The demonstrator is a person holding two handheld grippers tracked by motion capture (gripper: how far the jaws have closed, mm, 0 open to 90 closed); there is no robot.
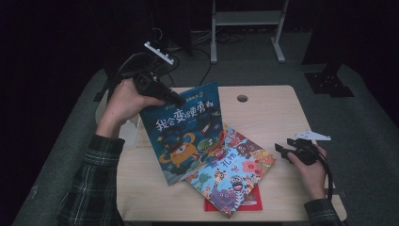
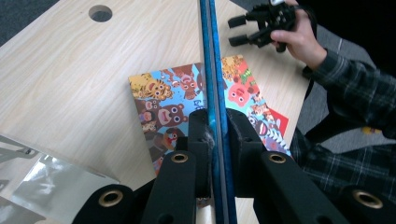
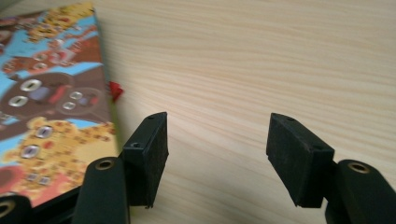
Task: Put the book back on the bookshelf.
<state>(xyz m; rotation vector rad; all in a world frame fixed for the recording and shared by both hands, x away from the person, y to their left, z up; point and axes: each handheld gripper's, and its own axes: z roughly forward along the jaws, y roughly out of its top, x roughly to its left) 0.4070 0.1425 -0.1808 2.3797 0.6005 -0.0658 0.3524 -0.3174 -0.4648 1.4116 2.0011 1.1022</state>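
The left gripper (image 1: 175, 99) is clamped on the top far corner of a blue picture book (image 1: 186, 134), its black jaws pressed flat against both covers; in the left gripper view the blue picture book (image 2: 215, 93) shows edge-on as a thin blue line running straight up between them. The book is raised and tilted, its front cover facing near and right, its long axis running from the gripped far corner down to the near bottom edge, which rests at the table (image 1: 263, 108) just left of centre. Its lower right part overlaps an animal picture book (image 1: 233, 172) that lies flat, turned diagonally with its long axis running from far left to near right. A red booklet (image 1: 254, 197) pokes out from under that one at the near edge. The right gripper (image 1: 282, 151) sits low over the bare wood at the right, just beside the animal book's right corner, pointing left toward it; its jaws stand apart with nothing between them, and the right gripper view shows the animal picture book (image 3: 46, 102) at the left of the open gap.
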